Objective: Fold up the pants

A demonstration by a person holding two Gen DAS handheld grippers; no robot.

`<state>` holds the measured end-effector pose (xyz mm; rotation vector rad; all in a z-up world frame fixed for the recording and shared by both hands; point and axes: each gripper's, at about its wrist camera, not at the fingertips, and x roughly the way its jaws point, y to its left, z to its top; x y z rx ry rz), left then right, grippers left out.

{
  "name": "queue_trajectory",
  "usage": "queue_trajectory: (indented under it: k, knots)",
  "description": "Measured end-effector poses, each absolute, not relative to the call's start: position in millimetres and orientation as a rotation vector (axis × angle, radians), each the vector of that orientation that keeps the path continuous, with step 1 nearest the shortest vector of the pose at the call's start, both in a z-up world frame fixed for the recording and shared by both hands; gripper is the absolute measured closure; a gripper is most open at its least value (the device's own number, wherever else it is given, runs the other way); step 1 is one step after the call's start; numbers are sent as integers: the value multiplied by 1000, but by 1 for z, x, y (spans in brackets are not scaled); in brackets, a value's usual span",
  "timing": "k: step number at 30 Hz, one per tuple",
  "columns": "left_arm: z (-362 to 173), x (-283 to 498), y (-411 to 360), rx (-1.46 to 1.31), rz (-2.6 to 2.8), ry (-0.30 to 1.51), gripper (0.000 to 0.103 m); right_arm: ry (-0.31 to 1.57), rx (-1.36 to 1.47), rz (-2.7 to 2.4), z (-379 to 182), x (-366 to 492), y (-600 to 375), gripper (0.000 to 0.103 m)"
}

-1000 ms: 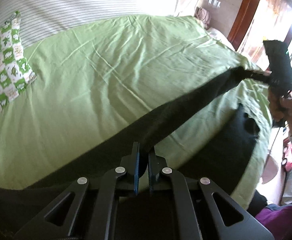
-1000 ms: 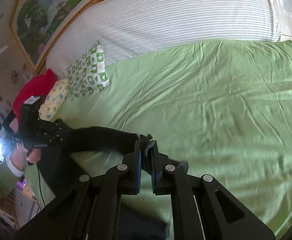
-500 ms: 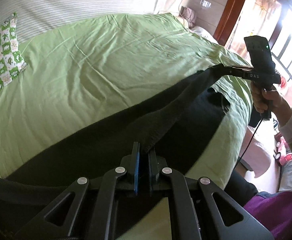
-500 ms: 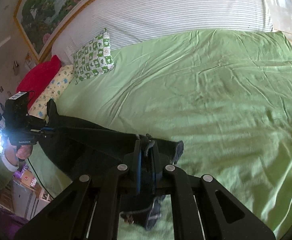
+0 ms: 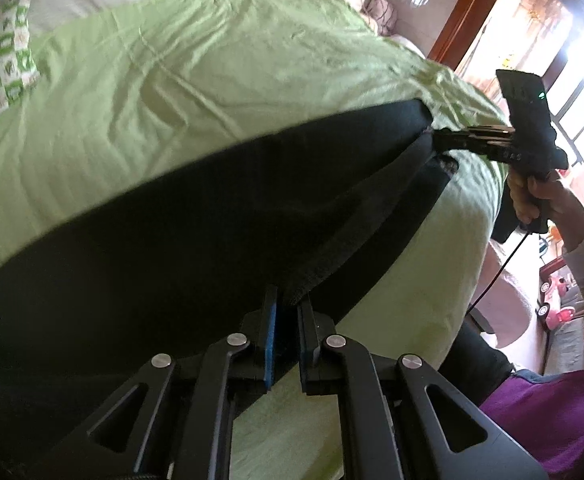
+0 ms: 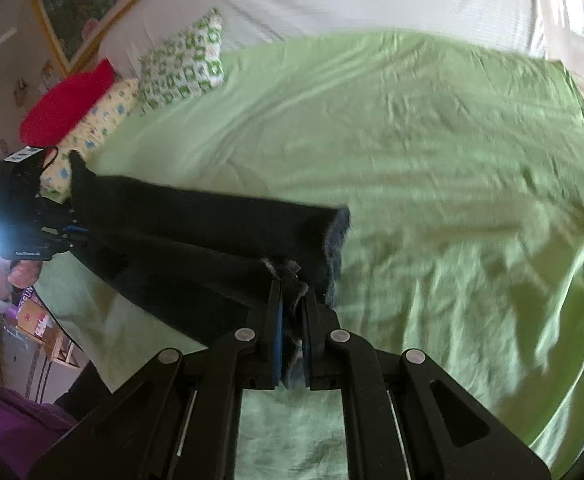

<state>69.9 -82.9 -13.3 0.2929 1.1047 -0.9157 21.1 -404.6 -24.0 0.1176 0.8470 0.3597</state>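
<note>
While your left claw [image 5: 288,308] and right claw [image 6: 292,292] each pinch an end of the black pants [image 5: 212,216] stretched along the bed's near edge [image 5: 432,280], keep the fabric taut and lower both ends evenly.

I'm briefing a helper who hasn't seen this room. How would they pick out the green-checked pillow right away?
Start at the bed with the green sheet and follow it to where it meets the white striped bedding. The green-checked pillow lies there, at the sheet's corner. Its neighbours are a yellow pillow with small blue motifs and a plain red cushion; only this one has green-and-white squares.
</note>
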Motion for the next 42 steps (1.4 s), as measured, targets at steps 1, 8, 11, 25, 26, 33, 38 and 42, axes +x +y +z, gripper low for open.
queue_trajectory:
  k: [1,8,11,25,26,33,38,42]
  knots:
    - [-17,70,-83,293,-914,1113,93,847,130,356,-26,21,-405,95]
    - [-22,63,-73,216,-928,1136,79,838,139,268,-18,6,-408,42]
    - [-20,61,-66,184,-911,1132,79,776,167,275,-1,-9,-410,42]
    - [5,53,37,-131,-685,1056,63,693,174,565,26,10,-300,42]
    - [5,53,45,-147,-665,1053,63,698,165,588,25,13,-288,42]
    - [9,50,104,-249,-523,1014,56,728,153,700,10,28,-225,42]
    - [5,48,148,-354,-420,1000,49,747,130,748,2,35,-191,42]
    - [1,52,183,-422,-327,998,48,757,68,763,-2,37,-162,42]
